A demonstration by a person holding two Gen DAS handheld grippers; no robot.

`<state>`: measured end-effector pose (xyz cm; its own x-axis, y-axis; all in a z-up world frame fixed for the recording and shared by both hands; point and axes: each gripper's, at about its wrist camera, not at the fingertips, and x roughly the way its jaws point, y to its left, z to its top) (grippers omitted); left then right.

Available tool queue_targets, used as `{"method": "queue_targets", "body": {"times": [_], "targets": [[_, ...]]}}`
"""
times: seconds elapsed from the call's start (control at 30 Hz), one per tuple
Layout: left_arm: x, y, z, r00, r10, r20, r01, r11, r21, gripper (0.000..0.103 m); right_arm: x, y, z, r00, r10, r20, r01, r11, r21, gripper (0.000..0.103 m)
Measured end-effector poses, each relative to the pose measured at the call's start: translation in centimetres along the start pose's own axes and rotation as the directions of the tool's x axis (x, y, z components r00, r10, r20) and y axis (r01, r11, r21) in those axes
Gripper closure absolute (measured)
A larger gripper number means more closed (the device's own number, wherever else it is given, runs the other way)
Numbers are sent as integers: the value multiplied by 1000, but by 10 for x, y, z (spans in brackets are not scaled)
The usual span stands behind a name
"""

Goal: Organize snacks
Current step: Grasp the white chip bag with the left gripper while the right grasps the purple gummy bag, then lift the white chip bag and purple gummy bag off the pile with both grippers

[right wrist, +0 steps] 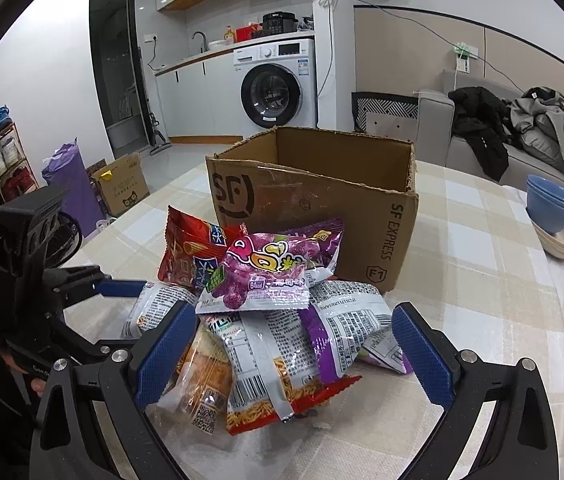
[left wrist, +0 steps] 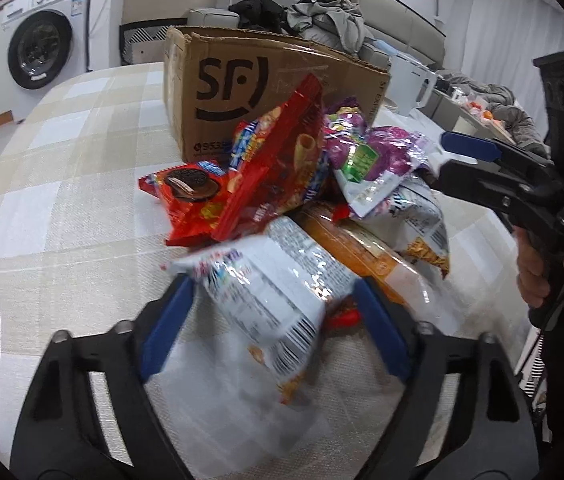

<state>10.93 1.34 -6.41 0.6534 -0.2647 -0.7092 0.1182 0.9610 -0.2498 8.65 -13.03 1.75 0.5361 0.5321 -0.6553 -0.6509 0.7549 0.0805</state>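
Note:
A pile of snack bags lies on the checked tablecloth in front of an open SF cardboard box (left wrist: 241, 88) (right wrist: 314, 208). My left gripper (left wrist: 273, 320) is open, its blue fingers on either side of a white and silver snack bag (left wrist: 265, 292) at the near end of the pile; the bag looks blurred. My right gripper (right wrist: 294, 356) is open around the pile's near side, over a silver bag with noodle sticks (right wrist: 277, 360). A purple bag (right wrist: 277, 268) (left wrist: 374, 152) sits on top. A red bag (left wrist: 277, 160) and an Oreo pack (left wrist: 189, 188) lie at the left.
The right gripper also shows in the left wrist view (left wrist: 462, 152), and the left gripper in the right wrist view (right wrist: 121, 288). Blue bowls (right wrist: 552, 204) stand at the table's right edge. A white kettle (left wrist: 414, 80), a sofa with clothes (right wrist: 522, 136) and a washing machine (right wrist: 277, 84) are behind.

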Motion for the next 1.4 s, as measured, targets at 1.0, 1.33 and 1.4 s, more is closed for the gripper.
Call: {"method": "queue_targets", "body": {"times": [1.0, 1.33, 1.4], "targets": [[-11, 25, -5, 997, -78, 23, 79, 996, -47, 58, 81, 31, 35, 970, -110, -218, 106, 994, -29, 25], [-13, 29, -12, 996, -86, 28, 87, 995, -54, 59, 67, 21, 26, 979, -93, -180, 96, 995, 7, 40], [-14, 30, -13, 996, -84, 30, 85, 995, -52, 59, 64, 21, 26, 981, -92, -169, 94, 996, 6, 41]]}}
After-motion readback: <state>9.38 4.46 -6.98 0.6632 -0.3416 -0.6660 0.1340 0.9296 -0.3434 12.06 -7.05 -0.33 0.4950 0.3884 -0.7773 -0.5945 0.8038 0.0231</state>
